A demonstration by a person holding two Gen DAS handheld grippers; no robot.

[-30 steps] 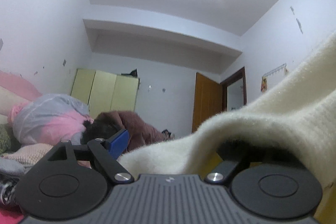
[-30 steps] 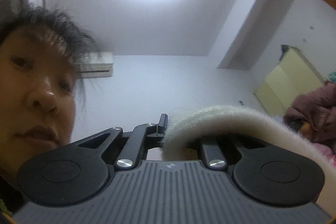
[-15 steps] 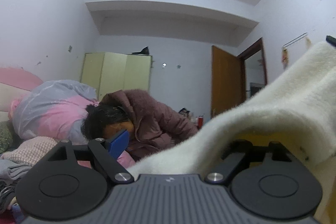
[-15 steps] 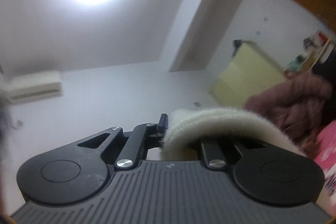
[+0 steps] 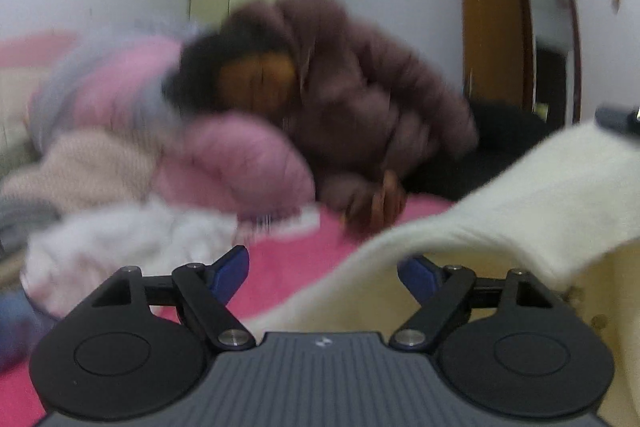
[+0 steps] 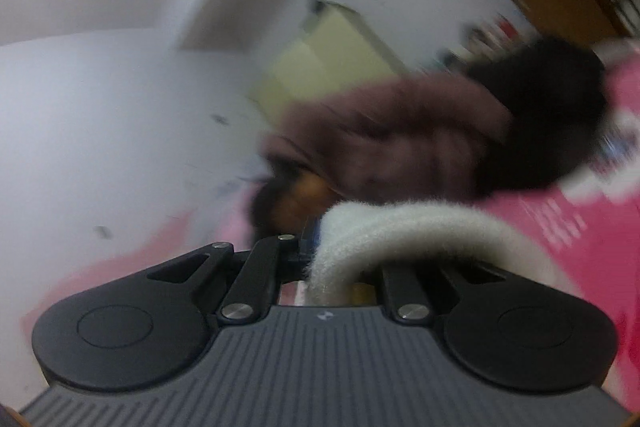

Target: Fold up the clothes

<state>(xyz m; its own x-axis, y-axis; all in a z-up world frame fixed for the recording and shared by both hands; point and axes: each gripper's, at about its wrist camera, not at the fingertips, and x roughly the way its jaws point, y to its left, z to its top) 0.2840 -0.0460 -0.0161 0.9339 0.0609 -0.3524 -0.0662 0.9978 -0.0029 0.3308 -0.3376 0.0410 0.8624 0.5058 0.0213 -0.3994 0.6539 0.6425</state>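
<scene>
**Left claw lets go, right claw keeps the sweater**

A second ago both views looked up at the ceiling light, with the cream sweater [image 5: 520, 195] draped over both claws. Now both cameras have swung down toward the pink bed [image 5: 320, 259], and the blur says you are moving fast. The main change is in your left claw [image 5: 320, 273]: its blue pads now stand wide apart with bed showing between them, where before the right pad was buried under fabric. The sweater lies across that claw's right side only, and I judge it is no longer pinched there. Your right claw [image 6: 316, 251] looks clamped on a thick roll of the sweater [image 6: 400, 223], as it was before, though the fabric hides its right pad.

That suggests the sweater is being brought down onto the bed with one corner freed. Whether this is a laying-out or a fold being finished, the pictures do not settle.

The left view alone shows the clothes pile [image 5: 120, 195] left of the brown coat [image 5: 360, 87], and the open door to its right. The right view alone shows the grip on the sweater's edge, just below the coat [image 6: 380, 147].
</scene>
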